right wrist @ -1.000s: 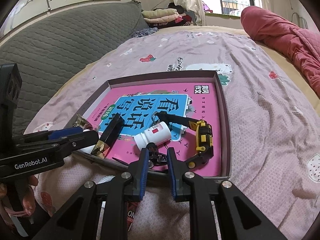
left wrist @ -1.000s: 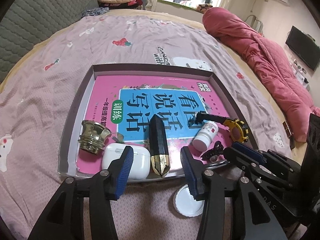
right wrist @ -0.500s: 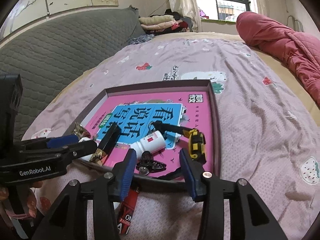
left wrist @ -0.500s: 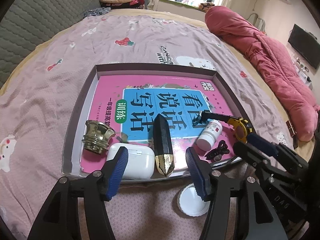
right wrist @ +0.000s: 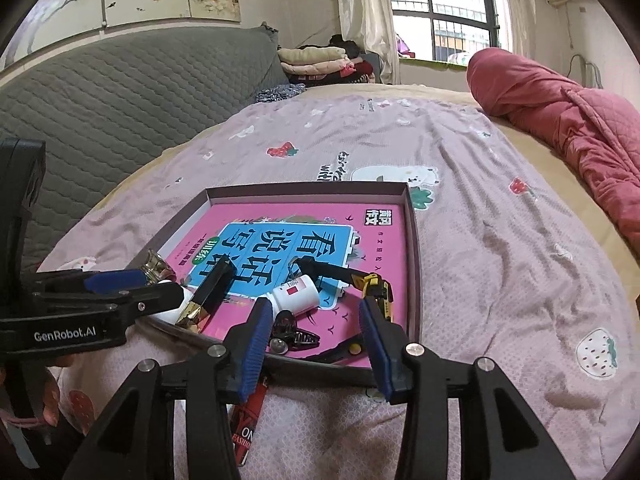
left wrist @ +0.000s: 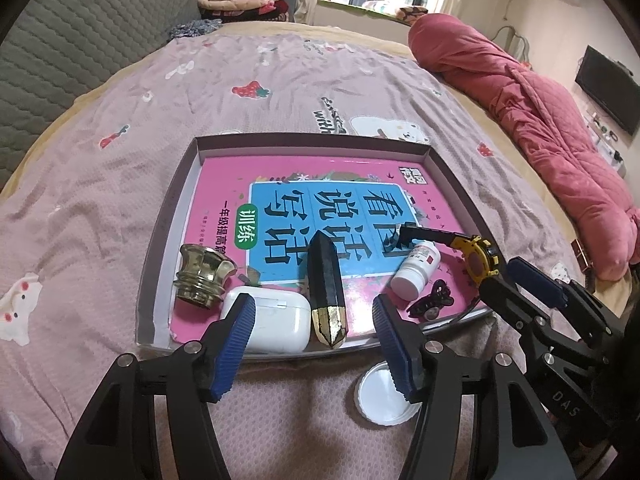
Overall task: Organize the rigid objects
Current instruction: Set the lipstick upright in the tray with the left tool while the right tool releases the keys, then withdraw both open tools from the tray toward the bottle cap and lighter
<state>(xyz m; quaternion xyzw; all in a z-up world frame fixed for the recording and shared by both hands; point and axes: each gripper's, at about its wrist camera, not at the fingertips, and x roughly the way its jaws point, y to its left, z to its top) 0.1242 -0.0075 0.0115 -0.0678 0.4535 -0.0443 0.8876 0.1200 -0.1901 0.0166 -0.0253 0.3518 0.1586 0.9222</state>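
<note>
A shallow box tray (left wrist: 168, 216) on the bed holds a pink book (left wrist: 224, 184), a brass cap (left wrist: 202, 276), a white earbud case (left wrist: 276, 322), a black-and-gold crystal (left wrist: 326, 284), a white pill bottle (left wrist: 416, 270), a black hair clip (left wrist: 430, 304) and a yellow tape measure (left wrist: 478, 258). My left gripper (left wrist: 312, 344) is open and empty at the tray's near edge, above the case and crystal. My right gripper (right wrist: 316, 340) is open and empty over the hair clip (right wrist: 292, 330), next to the bottle (right wrist: 296, 294) and tape measure (right wrist: 376, 290).
A white round lid (left wrist: 382, 396) lies on the sheet just outside the tray, under my left gripper's right finger. A red-and-black tube (right wrist: 248, 428) lies outside the tray under my right gripper. A rolled pink quilt (left wrist: 540, 120) lies at the right; a grey headboard (right wrist: 100, 92) stands left.
My right gripper has opened and let go of the black hair clip, which now lies in the tray. Both grippers have drawn back a little from the tray.
</note>
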